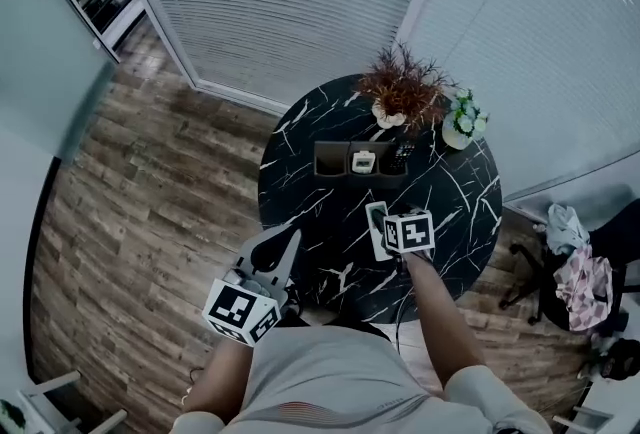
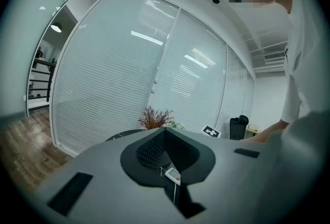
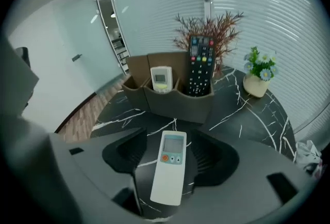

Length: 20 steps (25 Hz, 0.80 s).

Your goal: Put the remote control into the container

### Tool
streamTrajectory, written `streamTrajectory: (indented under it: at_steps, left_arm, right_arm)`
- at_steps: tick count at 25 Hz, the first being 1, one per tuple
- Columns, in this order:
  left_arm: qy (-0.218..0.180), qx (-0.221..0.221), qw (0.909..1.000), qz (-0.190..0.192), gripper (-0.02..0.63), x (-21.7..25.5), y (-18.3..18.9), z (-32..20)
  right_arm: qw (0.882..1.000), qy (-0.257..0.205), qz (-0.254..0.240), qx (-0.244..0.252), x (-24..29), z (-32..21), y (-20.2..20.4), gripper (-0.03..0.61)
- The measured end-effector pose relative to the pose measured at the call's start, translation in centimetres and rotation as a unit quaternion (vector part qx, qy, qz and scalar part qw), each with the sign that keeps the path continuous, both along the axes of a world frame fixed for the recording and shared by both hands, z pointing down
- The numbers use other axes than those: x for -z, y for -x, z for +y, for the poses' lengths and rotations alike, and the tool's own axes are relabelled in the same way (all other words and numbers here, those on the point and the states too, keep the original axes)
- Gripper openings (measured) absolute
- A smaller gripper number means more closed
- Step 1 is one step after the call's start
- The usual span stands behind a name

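- A round black marble-patterned table top [image 1: 300,172] with white veins is seen from above, standing on a wood-plank floor [image 1: 150,182].
- A slim white plastic remote control [image 3: 169,169] with a small grey screen and an orange button is laid flat on the table, its screen end turned towards the container.
- A brown three-compartment container [image 3: 170,99] is set upright further back on the table, apart from the white remote control.
- A short white remote [image 3: 161,78] is stood upright in its middle compartment, and a long black remote [image 3: 201,65] with coloured buttons is stood upright in its right compartment.
- The right gripper [image 3: 170,135] is angled down over the table with its jaws spread wide. The white remote control lies between them with bare table visible on both sides of it, so it is not pressed by the pads.
- In the head view, the marker cube [image 1: 410,232] of that gripper is seen just beside the white remote control.
- The left gripper [image 2: 165,132] is held at the near left edge of the table and pointed roughly level towards the slatted blinds [image 2: 129,78]. Its jaws are clenched together with nothing between them.
- A dried reddish-brown bouquet [image 1: 405,90] in a pale pot and a small white pot of flowers [image 1: 462,125] are placed behind the container, near the table's far edge.
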<state>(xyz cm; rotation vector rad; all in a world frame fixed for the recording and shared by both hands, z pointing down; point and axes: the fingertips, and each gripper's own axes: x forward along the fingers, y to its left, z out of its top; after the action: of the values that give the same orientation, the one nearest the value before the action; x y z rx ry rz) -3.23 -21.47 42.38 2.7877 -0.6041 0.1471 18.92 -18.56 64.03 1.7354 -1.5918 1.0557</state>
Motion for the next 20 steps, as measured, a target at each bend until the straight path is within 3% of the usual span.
streamTrajectory:
  at_steps: [4, 10, 20]
  left_arm:
    - [0.017, 0.000, 0.9998, -0.006, 0.009, -1.4, 0.6, -1.3]
    - [0.042, -0.005, 0.9990, -0.017, 0.008, -3.4, 0.7, -3.2]
    - [0.065, -0.019, 0.9974, -0.024, 0.008, -4.8, -1.1, -4.1]
  right_arm:
    - [0.998, 0.066, -0.004, -0.006, -3.9, -0.6, 0.1, 0.264]
    - [0.992, 0.122, 0.016, -0.005, -7.5, -1.5, -0.4, 0.278]
    - [0.988, 0.157, 0.003, -0.017, -9.5, -1.6, -0.5, 0.279]
